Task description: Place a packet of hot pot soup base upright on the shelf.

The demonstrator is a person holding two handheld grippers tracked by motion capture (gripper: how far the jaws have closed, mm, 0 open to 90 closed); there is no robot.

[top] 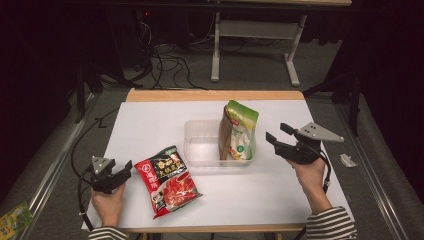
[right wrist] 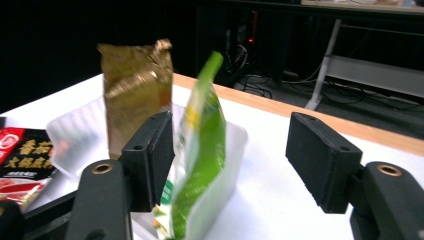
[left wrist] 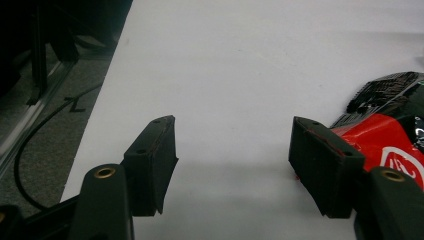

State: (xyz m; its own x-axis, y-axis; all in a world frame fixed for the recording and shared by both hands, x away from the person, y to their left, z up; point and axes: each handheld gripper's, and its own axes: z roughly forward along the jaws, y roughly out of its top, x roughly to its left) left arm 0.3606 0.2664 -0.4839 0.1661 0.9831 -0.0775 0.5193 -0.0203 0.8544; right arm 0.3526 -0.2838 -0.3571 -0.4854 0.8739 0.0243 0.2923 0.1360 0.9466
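The right claw (top: 276,132) hangs above the tabletop (top: 280,192) just to the right of a clear plastic tub (top: 200,145), its jaws spread wide and holding nothing — released. In the right gripper view the jaws frame a green pouch (right wrist: 202,150) that stands upright at the near end of the tub, with a gold-brown bag (right wrist: 135,90) upright behind it; neither jaw touches them. From above, both packs stand together in the right end of the tub, the rest of which is bare.

The left claw (top: 126,170) rests low at the front left of the tabletop, jaws also wide apart and gripping nothing. Just beside its right jaw lies a flat red and black packet (top: 167,180) — close, though contact cannot be judged.

Cables and a white metal frame (top: 255,37) sit on the floor beyond the tabletop.
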